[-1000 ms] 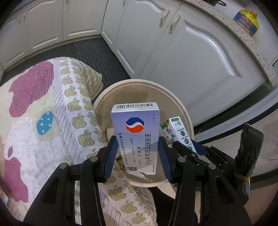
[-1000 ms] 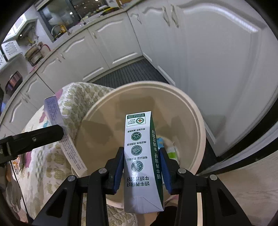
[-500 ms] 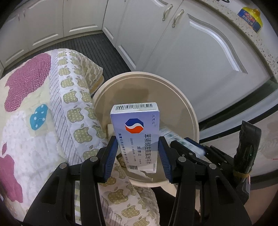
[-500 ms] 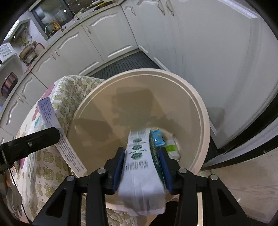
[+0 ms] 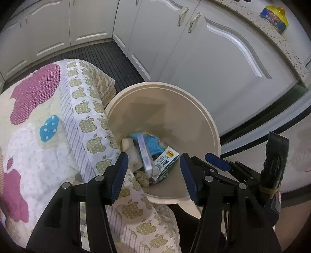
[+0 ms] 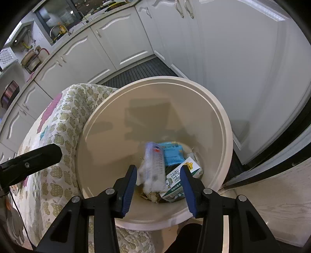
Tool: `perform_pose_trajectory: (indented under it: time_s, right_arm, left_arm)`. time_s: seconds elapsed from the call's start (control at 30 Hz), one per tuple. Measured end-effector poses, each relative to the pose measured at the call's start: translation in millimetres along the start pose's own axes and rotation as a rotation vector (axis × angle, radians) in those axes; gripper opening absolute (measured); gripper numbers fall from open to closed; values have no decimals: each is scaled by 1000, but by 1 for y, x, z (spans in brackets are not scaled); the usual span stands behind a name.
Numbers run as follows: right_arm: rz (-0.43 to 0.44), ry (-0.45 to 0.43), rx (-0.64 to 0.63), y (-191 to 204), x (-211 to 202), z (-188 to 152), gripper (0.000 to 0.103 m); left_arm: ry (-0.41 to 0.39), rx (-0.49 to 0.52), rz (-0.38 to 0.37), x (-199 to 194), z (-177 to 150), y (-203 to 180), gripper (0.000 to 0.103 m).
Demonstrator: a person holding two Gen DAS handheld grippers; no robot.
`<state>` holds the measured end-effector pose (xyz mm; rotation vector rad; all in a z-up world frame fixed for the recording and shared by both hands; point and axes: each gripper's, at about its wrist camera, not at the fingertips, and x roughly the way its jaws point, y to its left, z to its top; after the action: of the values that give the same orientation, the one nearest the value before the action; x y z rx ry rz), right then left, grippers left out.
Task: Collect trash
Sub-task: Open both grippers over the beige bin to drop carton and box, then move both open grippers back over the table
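A round beige trash bin [image 5: 204, 116] [image 6: 223, 124] stands beside the quilt-covered seat. At its bottom lie a white-and-blue medicine box [image 5: 144, 153], blurred in the right wrist view [image 6: 153, 167], a green-and-white milk carton [image 5: 165, 161] [image 6: 180, 181], a blue packet [image 5: 149, 142] [image 6: 172, 153] and crumpled paper. My left gripper [image 5: 153, 175] hangs above the bin's near rim, its jaws opening with nothing between them. My right gripper [image 6: 158, 186] is also open and empty over the bin. One of its blue pads [image 5: 216, 161] shows at the right of the left wrist view.
A quilt [image 5: 58, 126] with an apple pattern and pink patches covers the seat left of the bin. White cabinets [image 5: 213, 58] curve round behind it, with a dark ribbed mat [image 5: 97, 50] on the floor. A yellow-and-blue pack [image 5: 274, 13] sits on the counter.
The right gripper let go of the milk carton and the left gripper let go of the medicine box. Both have dropped into the bin, and both pairs of jaws stand wider.
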<state>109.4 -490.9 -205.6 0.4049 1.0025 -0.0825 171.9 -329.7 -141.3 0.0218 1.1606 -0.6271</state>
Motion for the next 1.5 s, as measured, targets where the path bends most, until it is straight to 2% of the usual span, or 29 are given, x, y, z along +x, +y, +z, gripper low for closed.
perform_pose_trajectory:
  time_s: [0.5, 0.6, 0.73, 0.93, 1.1, 1.33, 1.5]
  right_arm:
    - [6, -29, -54, 27, -22, -4, 46]
    - [15, -42, -77, 39, -29, -4, 46]
    - [38, -54, -106, 60, -38, -3, 47]
    - [97, -62, -161, 99, -46, -7, 54]
    - [159, -56, -220, 139, -48, -11, 54]
    - [226, -28, -327, 205, -42, -23, 56]
    - [273, -3, -392, 248, -34, -31, 61]
  left_arm:
    - [-59, -20, -2, -41, -18, 17, 55]
    - [-75, -29, -4, -55, -26, 23, 64]
    - [-96, -46, -1, -76, -36, 37, 65]
    - [-122, -91, 41, -113, -59, 74, 65]
    - [-149, -148, 101, -149, -80, 118, 65]
    - [-175, -272, 190, -191, -109, 191, 65]
    - [-188, -365, 237, -214, -126, 239, 65]
